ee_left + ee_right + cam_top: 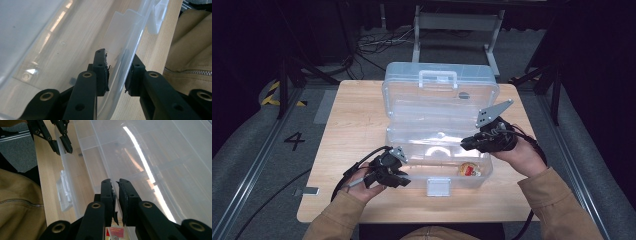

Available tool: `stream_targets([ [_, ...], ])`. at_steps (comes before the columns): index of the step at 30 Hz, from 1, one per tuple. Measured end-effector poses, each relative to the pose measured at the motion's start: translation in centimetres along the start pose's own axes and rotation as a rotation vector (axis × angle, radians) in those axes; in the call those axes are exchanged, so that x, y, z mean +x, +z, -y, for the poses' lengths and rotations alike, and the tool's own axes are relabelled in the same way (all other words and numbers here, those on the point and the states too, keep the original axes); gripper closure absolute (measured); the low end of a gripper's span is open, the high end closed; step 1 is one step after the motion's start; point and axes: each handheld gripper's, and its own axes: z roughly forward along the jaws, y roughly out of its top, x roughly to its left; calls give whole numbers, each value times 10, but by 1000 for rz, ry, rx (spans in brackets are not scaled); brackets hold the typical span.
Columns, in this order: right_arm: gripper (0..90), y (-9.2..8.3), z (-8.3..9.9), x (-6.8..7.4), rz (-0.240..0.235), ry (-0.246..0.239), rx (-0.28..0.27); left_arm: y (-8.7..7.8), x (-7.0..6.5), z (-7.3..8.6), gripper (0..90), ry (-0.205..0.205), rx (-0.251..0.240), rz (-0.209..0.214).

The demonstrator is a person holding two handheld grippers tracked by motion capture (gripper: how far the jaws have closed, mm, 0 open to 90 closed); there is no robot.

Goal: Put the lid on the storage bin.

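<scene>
Clear plastic toolbox [439, 102] stands open mid-table, a gripper at each front corner

Left gripper [117, 75] straddles the box's front wall [125, 47], jaws part open with one pad inside and one outside; whether they actually pinch the wall I cannot tell. Right gripper [117, 195] has its jaws nearly together, holding nothing, above the tray edge near a small red-labelled item [469, 170] lying in the box's front right corner. A tug from the left hand could slide or tip the light box, or the wall could slip from so loose a hold. That small item is blurred and cut off, so its identity stays unclear
</scene>
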Motion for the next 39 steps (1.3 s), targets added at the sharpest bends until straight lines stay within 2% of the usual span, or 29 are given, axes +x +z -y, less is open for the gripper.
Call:
stream_targets([
  [9,824,1,0,0,-4,-6,0,0,0,-1,740,0,7,0],
  [12,824,0,0,0,-2,-8,-2,-1,1,-3,735,1,23,3],
  [14,824,1,0,0,-3,-9,-3,-3,-1,-3,712,-5,6,14],
  [22,824,0,0,-1,-4,-9,-2,-16,-7,-6,690,26,-6,-9],
  [30,824,0,0,0,-3,-10,-3,-42,-10,-7,712,31,-103,21],
  [39,824,1,0,-1,-6,-12,-2,-66,-7,-14,749,19,-163,24],
])
